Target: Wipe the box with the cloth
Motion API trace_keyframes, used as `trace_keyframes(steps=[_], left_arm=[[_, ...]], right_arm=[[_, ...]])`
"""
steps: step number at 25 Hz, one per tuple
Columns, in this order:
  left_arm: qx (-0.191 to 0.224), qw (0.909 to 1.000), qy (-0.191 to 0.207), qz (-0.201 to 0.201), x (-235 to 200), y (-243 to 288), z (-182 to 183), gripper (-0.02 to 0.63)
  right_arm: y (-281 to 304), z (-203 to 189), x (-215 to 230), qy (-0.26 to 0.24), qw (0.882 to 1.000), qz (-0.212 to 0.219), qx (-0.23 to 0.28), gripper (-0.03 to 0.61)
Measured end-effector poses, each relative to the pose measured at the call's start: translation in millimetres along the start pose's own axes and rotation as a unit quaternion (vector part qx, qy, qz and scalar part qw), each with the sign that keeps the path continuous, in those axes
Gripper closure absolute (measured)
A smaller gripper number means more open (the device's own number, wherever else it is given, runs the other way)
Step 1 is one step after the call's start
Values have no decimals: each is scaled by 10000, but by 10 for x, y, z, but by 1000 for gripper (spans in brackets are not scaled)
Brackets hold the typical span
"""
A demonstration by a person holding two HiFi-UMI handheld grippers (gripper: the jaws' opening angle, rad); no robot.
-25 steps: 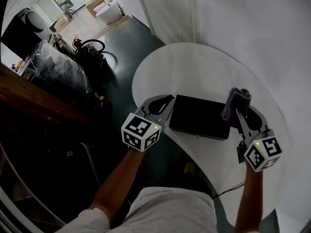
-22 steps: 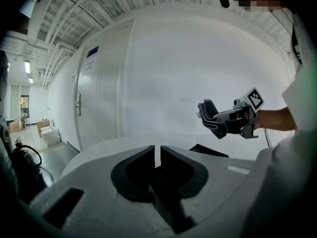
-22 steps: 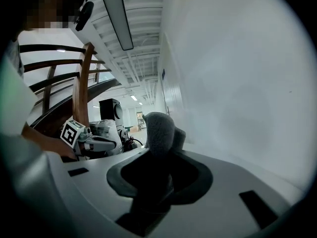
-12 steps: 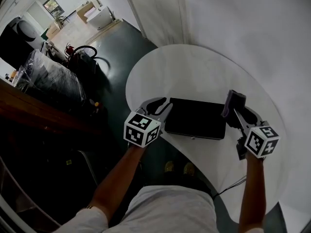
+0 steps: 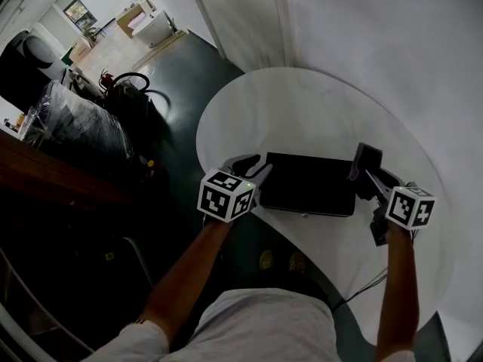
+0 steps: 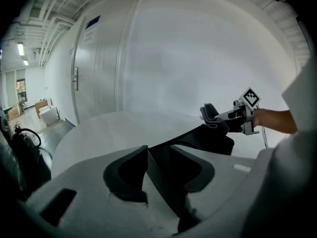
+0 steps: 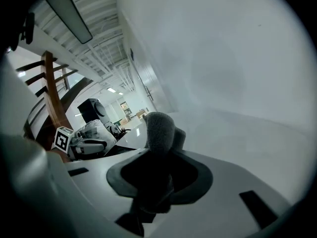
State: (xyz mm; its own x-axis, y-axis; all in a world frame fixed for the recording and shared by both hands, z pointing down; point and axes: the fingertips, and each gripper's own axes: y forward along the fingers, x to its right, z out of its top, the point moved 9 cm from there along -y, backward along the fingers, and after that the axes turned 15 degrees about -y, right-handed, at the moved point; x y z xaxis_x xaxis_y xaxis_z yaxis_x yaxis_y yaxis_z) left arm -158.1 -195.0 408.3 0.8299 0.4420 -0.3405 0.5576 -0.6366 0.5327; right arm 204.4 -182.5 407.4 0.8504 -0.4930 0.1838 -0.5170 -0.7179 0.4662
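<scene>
A flat black box (image 5: 308, 183) lies near the front edge of the round white table (image 5: 302, 104). My left gripper (image 5: 253, 167) is at the box's left end. Its jaws are opening, and the box's thin corner (image 6: 166, 175) stands between them without the pads pressing on it. My right gripper (image 5: 370, 173) is at the box's right end, shut on a folded grey-purple cloth (image 5: 367, 158). The cloth (image 7: 159, 132) sticks up out of the jaws. From the left gripper view the cloth (image 6: 210, 115) hangs just over the box's far end (image 6: 210, 142).
The table's curved front edge runs just below the box, with dark floor (image 5: 189, 74) to the left. Black wrapped bundles (image 5: 75, 127) and a wooden rail (image 5: 45, 176) stand at the far left. A white wall and door (image 5: 241, 13) lie behind. A cable (image 5: 362, 286) trails off near the right arm.
Both grippers have come down toward the table. The left jaws have gone from shut to wide apart. The cloth has sunk to the box's right end.
</scene>
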Motion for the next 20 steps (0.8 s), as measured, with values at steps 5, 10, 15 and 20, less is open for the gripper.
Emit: trace_keyframes(steps=[5, 10, 15, 20], left_arm=[[-223, 9996, -175, -19, -22, 57, -29, 465], [-427, 9987, -293, -29, -24, 120, -65, 465], [-562, 9978, -356, 14, -40, 158, -84, 465], [-655, 9968, -452, 26, -52, 200, -128, 476]], right_arm=[[30, -123, 116, 668, 9976, 73, -144, 476], [74, -246, 228, 1197, 9919, 317, -291, 476], [130, -330, 280, 1518, 9856, 554, -504, 476], [174, -387, 293, 1440, 9851, 579, -741, 476]])
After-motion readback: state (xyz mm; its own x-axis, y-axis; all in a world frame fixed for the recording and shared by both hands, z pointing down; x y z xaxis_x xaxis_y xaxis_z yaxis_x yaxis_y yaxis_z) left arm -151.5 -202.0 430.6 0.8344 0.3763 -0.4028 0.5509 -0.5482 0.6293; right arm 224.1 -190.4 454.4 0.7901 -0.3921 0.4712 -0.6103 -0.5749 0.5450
